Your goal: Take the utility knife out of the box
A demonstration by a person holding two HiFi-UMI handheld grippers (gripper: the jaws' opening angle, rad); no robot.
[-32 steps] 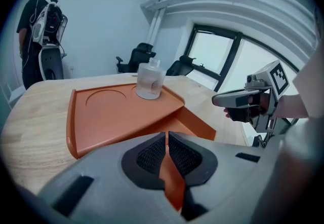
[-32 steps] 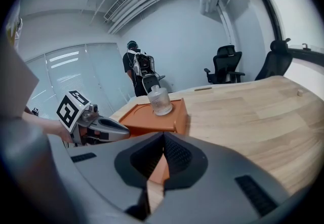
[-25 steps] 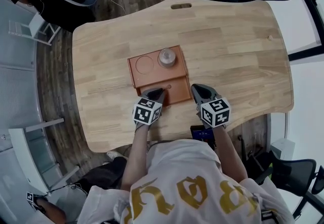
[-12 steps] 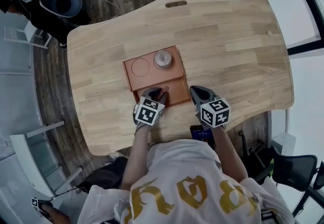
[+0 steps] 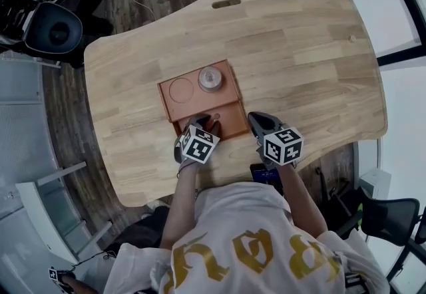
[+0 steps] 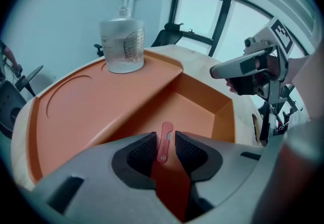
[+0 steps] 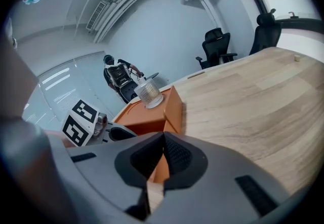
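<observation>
An orange box [image 5: 170, 107] lies on the wooden table [image 5: 299, 53], with an open compartment [image 6: 202, 106] on its near side. My left gripper [image 5: 202, 126] reaches into that compartment. It is shut on a red utility knife [image 6: 166, 129], whose rounded end sticks out between the pads; the same red end shows as the knife [image 5: 214, 118] in the head view. My right gripper [image 5: 259, 123] hovers just right of the box, jaws shut and holding nothing. From the left gripper view it appears as the right gripper [image 6: 238, 68] beyond the box's right wall.
A clear glass jar [image 5: 210, 78] stands on the box's raised top beside a round recess [image 5: 181, 90]. Office chairs [image 5: 53, 26] stand past the table's far edge. The person's torso [image 5: 239, 239] presses against the near edge.
The head camera has shifted, so the table sits a little higher and more to the left in the picture. Both grippers stay at the box's near compartment, with the left one slightly further in.
</observation>
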